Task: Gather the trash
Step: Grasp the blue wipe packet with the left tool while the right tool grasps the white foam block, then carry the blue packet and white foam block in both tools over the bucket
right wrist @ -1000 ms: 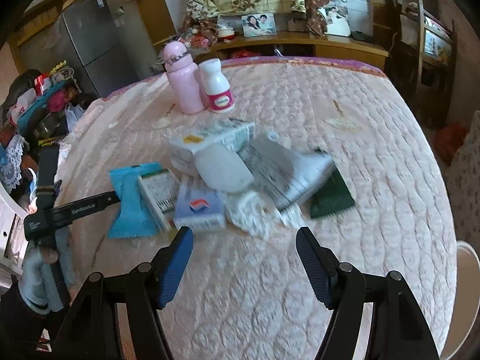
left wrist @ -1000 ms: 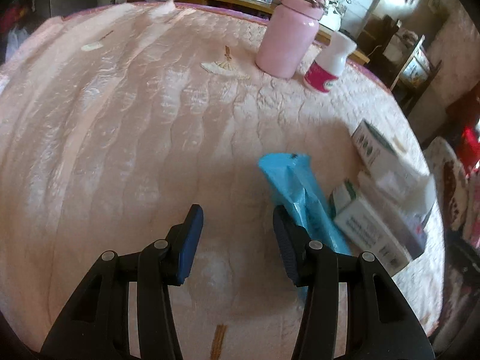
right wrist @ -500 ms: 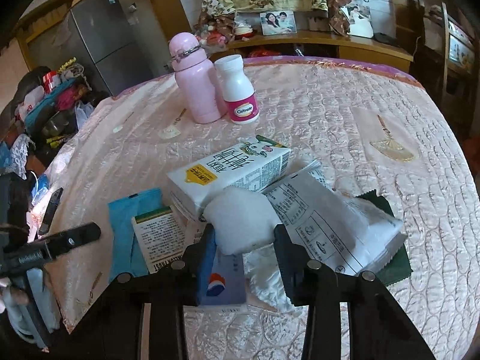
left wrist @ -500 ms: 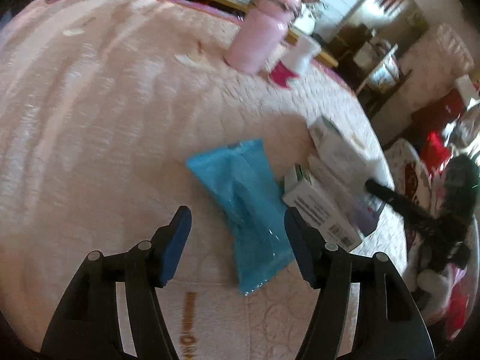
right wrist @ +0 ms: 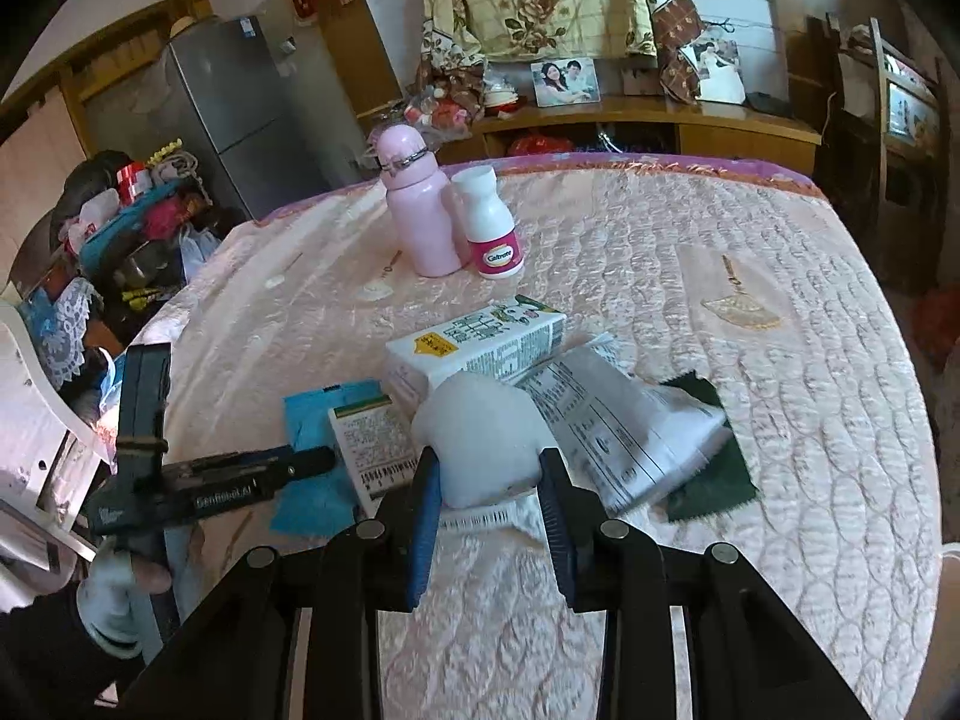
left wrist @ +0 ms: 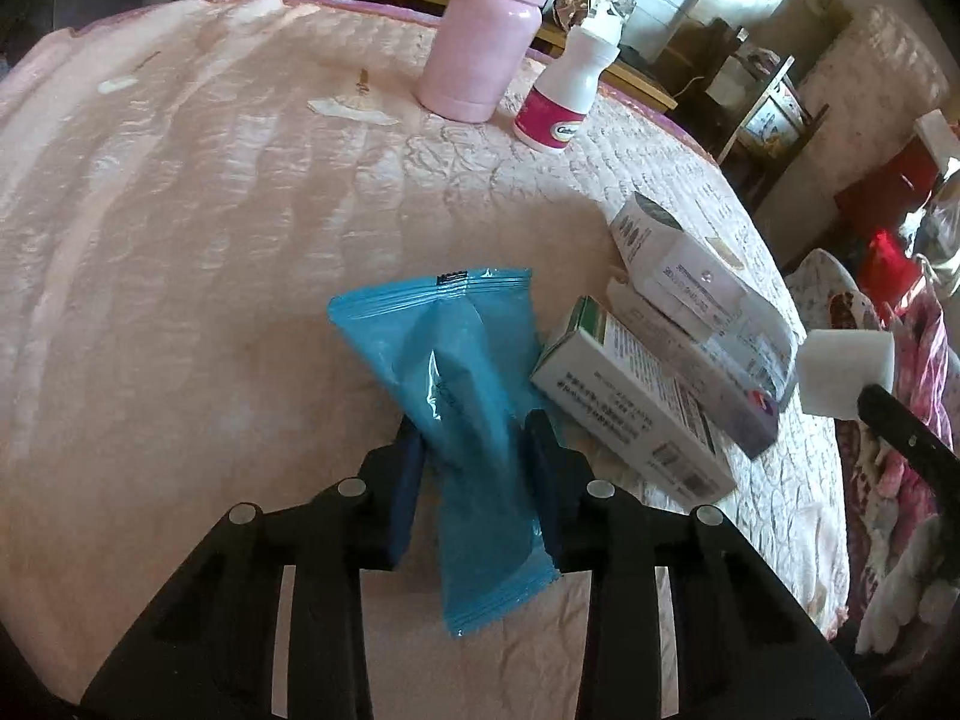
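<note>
While your left hand-held gripper has just closed on the blue wrapper lying on the quilted bench beside the green-and-white box, your right hand-held gripper pinches the white foam block, raised over the pile of cartons and wrappers.

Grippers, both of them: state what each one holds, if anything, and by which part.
The left gripper has just closed on the blue packet, pinching its lower middle. The right gripper grips the white sponge by its near sides.
</note>
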Demonstrator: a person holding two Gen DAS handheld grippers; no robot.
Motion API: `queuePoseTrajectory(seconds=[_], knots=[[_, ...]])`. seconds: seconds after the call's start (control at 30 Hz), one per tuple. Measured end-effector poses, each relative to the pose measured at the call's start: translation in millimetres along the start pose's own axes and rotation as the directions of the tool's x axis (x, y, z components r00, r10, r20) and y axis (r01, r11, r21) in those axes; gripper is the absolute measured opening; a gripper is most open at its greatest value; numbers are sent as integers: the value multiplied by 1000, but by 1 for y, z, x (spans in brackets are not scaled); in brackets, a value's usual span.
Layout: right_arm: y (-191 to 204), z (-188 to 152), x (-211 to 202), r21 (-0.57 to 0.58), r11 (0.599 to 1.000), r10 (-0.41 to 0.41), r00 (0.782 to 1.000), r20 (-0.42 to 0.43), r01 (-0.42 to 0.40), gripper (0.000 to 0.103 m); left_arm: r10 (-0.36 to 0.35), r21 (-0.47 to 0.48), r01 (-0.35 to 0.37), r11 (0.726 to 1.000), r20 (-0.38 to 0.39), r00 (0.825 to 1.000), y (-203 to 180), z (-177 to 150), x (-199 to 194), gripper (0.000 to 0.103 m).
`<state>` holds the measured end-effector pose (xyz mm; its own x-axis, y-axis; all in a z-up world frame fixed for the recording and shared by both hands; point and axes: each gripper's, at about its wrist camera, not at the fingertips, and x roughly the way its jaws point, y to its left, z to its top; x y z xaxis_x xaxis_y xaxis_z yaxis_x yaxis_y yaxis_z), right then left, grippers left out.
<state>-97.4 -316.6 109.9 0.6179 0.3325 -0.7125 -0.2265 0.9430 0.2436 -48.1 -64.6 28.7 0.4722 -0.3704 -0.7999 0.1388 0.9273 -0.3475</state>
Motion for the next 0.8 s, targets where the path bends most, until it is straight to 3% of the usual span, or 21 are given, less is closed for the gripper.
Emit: queuePoseTrajectory(seconds=[0.1, 0.3, 0.53, 0.8], knots=[[-1, -9, -14, -7, 1000, -3, 1000, 4, 3, 31, 42, 35, -43, 998, 23, 999, 3, -11, -24, 30], [-2, -28, -36, -6, 1000, -17, 1000, 10, 17, 31, 45, 52, -47, 998, 48, 998, 3, -24, -62, 30], [-15, -45, -57, 26, 998, -52, 999, 10, 52, 31, -27, 115, 20, 993, 55, 998, -41, -36, -77, 30], [-29, -56, -89, 43, 992, -117, 993, 32, 116, 31, -116, 202, 110, 973, 20, 993, -110, -44, -67, 30]])
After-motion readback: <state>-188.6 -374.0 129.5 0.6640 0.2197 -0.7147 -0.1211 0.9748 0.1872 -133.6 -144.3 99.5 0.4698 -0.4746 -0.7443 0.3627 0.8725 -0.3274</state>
